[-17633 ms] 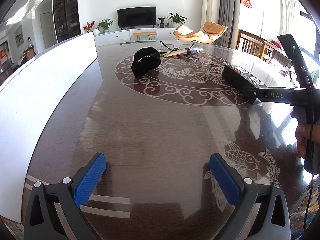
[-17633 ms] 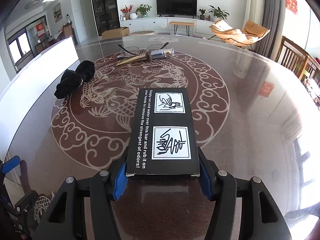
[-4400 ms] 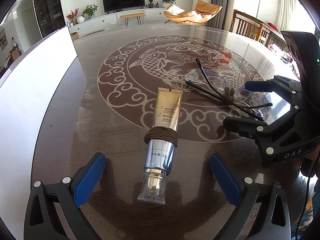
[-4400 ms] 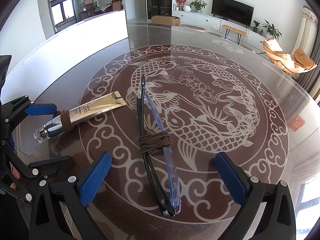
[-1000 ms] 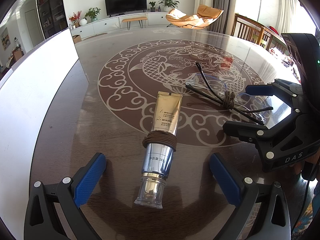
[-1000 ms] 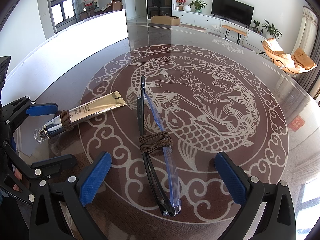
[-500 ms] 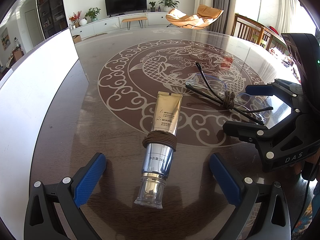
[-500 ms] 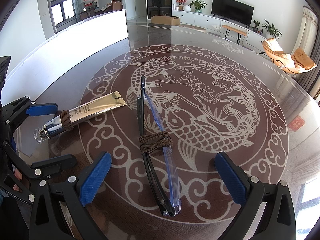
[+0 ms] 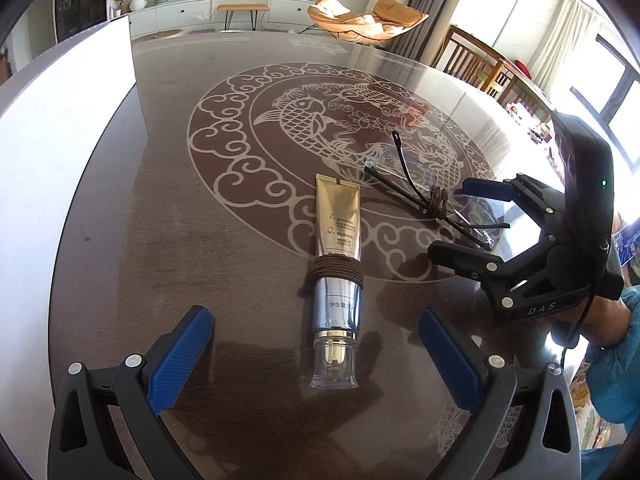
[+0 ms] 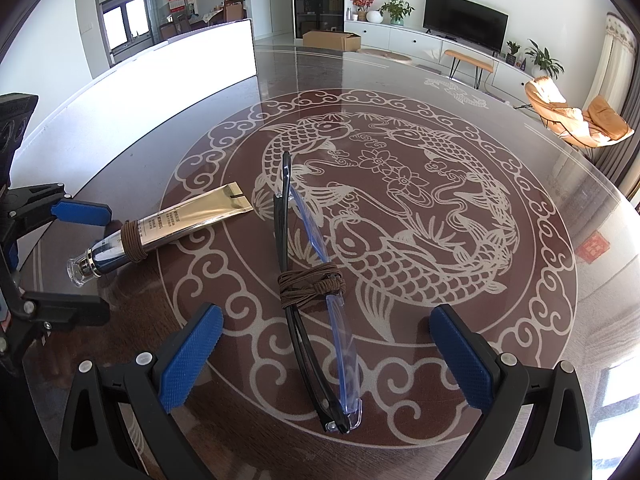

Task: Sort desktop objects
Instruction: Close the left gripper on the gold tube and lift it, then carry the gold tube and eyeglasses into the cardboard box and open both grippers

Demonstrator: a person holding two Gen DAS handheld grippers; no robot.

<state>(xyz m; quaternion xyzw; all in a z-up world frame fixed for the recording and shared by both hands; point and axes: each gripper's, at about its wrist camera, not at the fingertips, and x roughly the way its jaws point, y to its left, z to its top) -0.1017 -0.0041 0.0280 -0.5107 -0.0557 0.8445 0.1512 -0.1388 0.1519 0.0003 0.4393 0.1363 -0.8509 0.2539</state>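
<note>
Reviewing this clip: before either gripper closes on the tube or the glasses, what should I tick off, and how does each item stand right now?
1. Left gripper jaws open, empty: ok.
2. Cosmetic tube lies between the left jaws, cap end nearest: ok.
3. Right gripper jaws open, empty: ok.
4. Folded glasses lie lengthwise between the right jaws: ok.
5. Brown cord binding the glasses and the cord on the tube both wound in place: ok.
6. Tube and glasses apart on the table, not touching: ok.
</note>
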